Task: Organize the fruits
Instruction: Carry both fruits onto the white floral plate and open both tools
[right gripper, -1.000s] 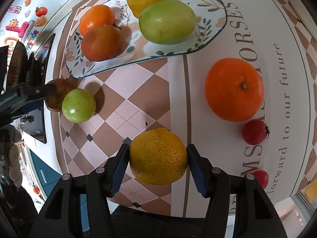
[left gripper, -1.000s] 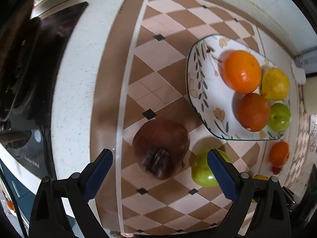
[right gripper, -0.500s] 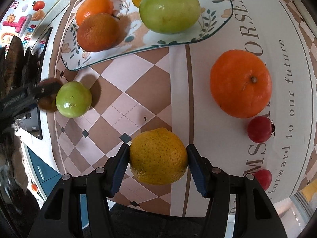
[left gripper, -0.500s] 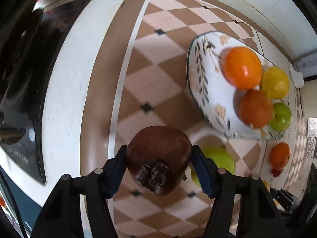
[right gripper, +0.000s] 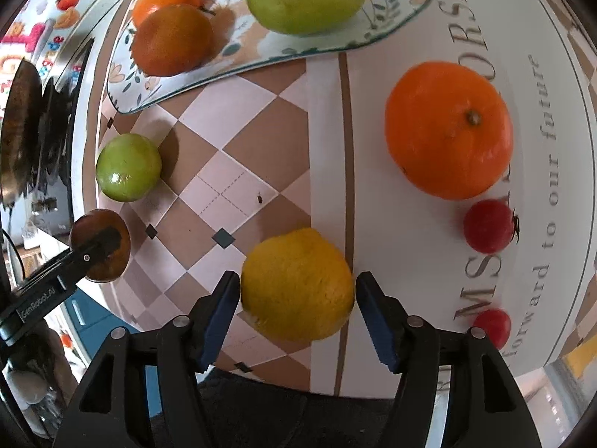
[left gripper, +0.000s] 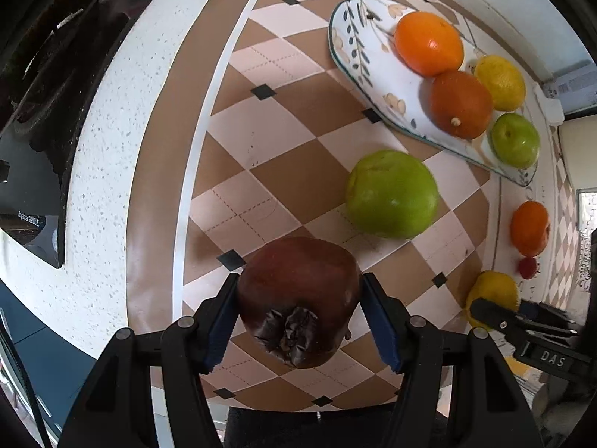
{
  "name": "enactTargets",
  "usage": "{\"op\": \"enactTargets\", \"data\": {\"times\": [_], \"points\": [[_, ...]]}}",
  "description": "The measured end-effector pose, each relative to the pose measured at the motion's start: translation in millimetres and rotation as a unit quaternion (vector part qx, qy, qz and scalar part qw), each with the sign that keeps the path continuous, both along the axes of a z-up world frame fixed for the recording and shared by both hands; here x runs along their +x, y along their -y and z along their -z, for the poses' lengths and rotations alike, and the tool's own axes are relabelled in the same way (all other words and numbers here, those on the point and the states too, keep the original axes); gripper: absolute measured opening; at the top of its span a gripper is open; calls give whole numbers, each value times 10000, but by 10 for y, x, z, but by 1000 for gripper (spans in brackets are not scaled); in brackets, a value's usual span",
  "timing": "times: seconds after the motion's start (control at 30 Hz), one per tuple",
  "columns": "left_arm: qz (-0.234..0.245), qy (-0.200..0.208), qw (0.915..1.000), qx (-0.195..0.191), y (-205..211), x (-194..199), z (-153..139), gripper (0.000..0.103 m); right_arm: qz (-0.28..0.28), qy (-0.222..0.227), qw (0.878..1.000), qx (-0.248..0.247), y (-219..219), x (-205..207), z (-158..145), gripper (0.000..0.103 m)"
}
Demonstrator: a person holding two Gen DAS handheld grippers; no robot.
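My left gripper (left gripper: pixel 300 317) is shut on a dark brown fruit (left gripper: pixel 298 298) and holds it above the checked mat; it also shows in the right wrist view (right gripper: pixel 100 244). A green apple (left gripper: pixel 391 193) lies on the mat beyond it. My right gripper (right gripper: pixel 296 310) is shut on a yellow citrus fruit (right gripper: pixel 296 284). A floral glass plate (left gripper: pixel 349 50) holds two oranges, a yellow fruit and a green fruit (left gripper: pixel 515 139).
A large orange (right gripper: pixel 447 128) and two small red fruits (right gripper: pixel 488 226) lie on the lettered mat at the right. A black stove (left gripper: pixel 44 74) is at the left, past a speckled white counter strip (left gripper: pixel 112 130).
My left gripper closed on the dark brown fruit and lifted it off the mat, uncovering the green apple. My right gripper kept its hold on the yellow citrus and moved a little nearer the plate.
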State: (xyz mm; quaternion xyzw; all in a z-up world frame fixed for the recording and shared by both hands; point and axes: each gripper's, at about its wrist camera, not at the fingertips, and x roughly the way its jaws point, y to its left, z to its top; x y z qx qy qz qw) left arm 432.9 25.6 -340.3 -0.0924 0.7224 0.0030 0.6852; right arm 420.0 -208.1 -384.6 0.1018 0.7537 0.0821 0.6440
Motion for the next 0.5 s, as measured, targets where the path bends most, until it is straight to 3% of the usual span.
{"op": "enactTargets", "data": {"times": [0.03, 0.23, 0.5], "points": [[-21, -1, 10000, -8, 2, -8, 9, 61, -28, 106, 9999, 42, -16, 4, -14, 61], [-114, 168, 9998, -76, 66, -71, -101, 61, -237, 389, 9989, -89, -114, 35, -122, 61], [-53, 880, 9957, -299, 128, 353, -755, 61, 196, 984, 9935, 529, 71, 428, -769, 61]]}}
